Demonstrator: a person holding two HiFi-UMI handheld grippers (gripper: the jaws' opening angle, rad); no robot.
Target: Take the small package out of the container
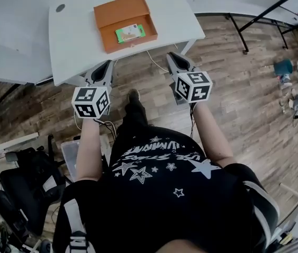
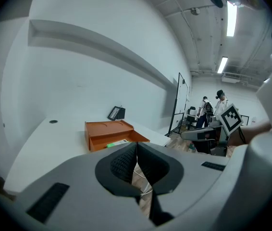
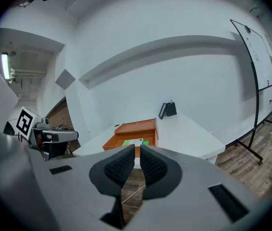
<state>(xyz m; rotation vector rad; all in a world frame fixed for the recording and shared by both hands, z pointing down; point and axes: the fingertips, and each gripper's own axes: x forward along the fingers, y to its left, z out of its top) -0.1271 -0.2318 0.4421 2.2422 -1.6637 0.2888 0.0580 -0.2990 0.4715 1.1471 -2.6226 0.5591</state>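
An open orange container [image 1: 118, 12] lies on the white table [image 1: 75, 41], with a small green package [image 1: 130, 33] inside its tray. The left gripper view shows the container [image 2: 108, 130] and package [image 2: 116, 144] ahead, and so does the right gripper view, with the container [image 3: 135, 130] and package [image 3: 137, 141]. My left gripper [image 1: 108, 63] hangs short of the table's near edge, shut and empty, its pads meeting [image 2: 136, 147]. My right gripper [image 1: 171, 56] hovers beside it at the same edge. It [image 3: 137, 148] is shut with only a thin slit between the pads and holds nothing.
A small black stand [image 3: 167, 109] sits at the table's far side, and a round cable hole [image 1: 60, 8] at its left. A cable [image 1: 157, 63] dangles under the edge. A whiteboard frame [image 3: 257, 85] stands to the right, a black chair [image 1: 25, 188] lower left. People [image 2: 213, 107] stand far off.
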